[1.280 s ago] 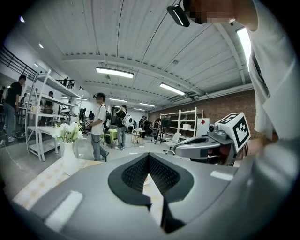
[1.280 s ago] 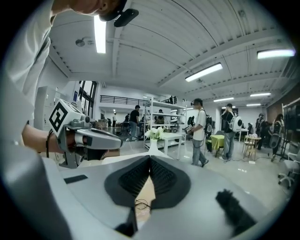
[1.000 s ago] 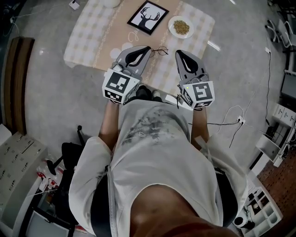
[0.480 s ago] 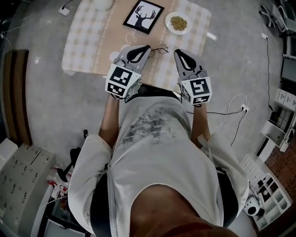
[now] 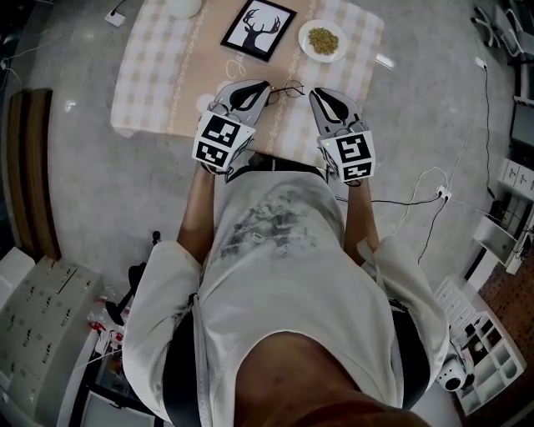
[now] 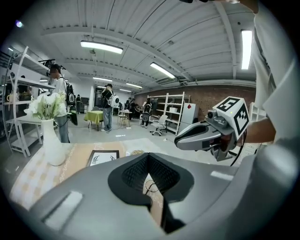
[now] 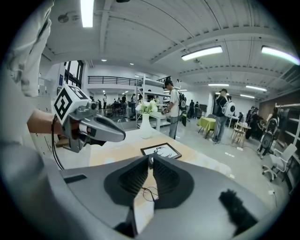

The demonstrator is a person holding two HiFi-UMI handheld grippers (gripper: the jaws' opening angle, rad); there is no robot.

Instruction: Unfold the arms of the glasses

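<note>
The thin wire-framed glasses (image 5: 289,89) lie on the checked tablecloth (image 5: 158,75) near the table's front edge, arms folded as far as I can tell. My left gripper (image 5: 265,85) hangs just left of them, jaws shut and empty. On their right side my right gripper (image 5: 314,93) is also shut on nothing. In the left gripper view the glasses (image 6: 150,187) show below the closed jaw tips (image 6: 149,157), with the right gripper (image 6: 178,139) beside. The right gripper view shows the glasses (image 7: 149,192) under its closed tips (image 7: 151,159) and the left gripper (image 7: 123,136).
A framed deer picture (image 5: 258,30), a plate of grains (image 5: 323,41) and a white vase (image 5: 185,7) with flowers stand farther back on the table. Cables (image 5: 417,200) run over the floor to the right. People stand in the hall behind.
Both grippers have sunk toward the table on either side of the glasses and tipped further downward. Both stay shut. The glasses have not moved.
</note>
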